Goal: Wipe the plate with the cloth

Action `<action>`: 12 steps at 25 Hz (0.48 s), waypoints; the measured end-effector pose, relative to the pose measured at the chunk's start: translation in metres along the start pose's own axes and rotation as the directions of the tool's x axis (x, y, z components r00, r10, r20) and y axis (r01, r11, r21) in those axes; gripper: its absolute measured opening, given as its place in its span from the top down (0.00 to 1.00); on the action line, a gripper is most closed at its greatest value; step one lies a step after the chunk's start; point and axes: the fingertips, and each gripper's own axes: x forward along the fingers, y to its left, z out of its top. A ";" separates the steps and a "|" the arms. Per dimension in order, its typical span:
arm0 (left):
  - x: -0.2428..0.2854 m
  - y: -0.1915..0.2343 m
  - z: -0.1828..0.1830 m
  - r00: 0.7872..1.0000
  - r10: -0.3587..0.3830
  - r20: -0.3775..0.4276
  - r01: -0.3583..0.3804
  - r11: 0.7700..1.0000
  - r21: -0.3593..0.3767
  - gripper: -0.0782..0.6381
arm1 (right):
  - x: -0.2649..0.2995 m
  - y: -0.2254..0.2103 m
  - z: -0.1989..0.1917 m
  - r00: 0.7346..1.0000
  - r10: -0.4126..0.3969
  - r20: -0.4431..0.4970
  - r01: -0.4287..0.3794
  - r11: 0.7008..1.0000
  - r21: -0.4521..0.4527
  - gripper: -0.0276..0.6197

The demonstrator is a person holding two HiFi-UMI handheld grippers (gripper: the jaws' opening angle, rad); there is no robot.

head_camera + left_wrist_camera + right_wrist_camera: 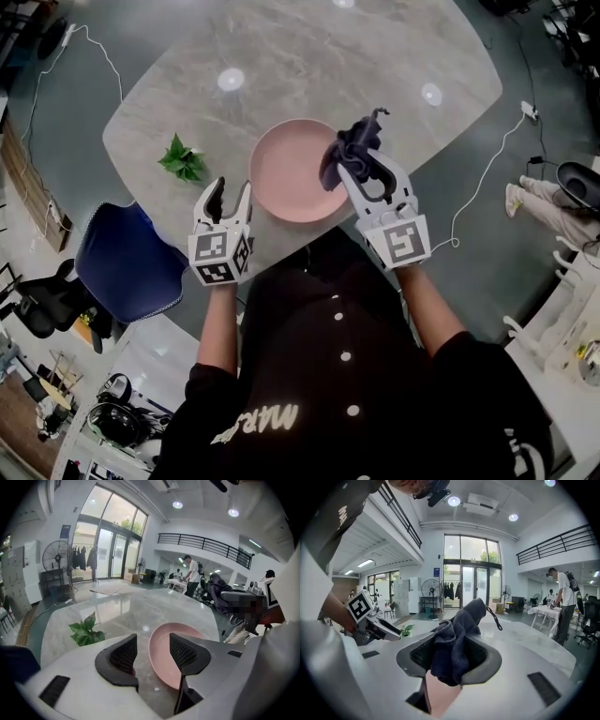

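Presently, the right tongs (449, 663) are clamped on a crumpled dark blue cloth (454, 641), held over the right rim of the round pink plate (291, 173) on the grey marble surface (309, 56), evidently for wiping. The left tongs (152, 652) stand apart and empty beside the plate's left edge, probably to steady it.

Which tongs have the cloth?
The right tongs: they pinch the dark cloth above the pink plate. The left tongs are open and empty.
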 end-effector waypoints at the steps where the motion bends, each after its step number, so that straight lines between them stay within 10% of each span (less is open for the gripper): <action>1: 0.003 0.000 -0.009 1.000 -0.001 -0.024 0.001 1.000 -0.007 0.57 | 0.004 0.003 -0.005 1.000 0.012 -0.012 -0.012 1.000 -0.016 0.74; 12: 0.040 -0.002 -0.076 0.961 -0.010 -0.277 -0.012 0.997 -0.078 0.65 | 0.022 0.023 -0.060 0.981 0.088 -0.175 -0.100 0.993 -0.066 0.74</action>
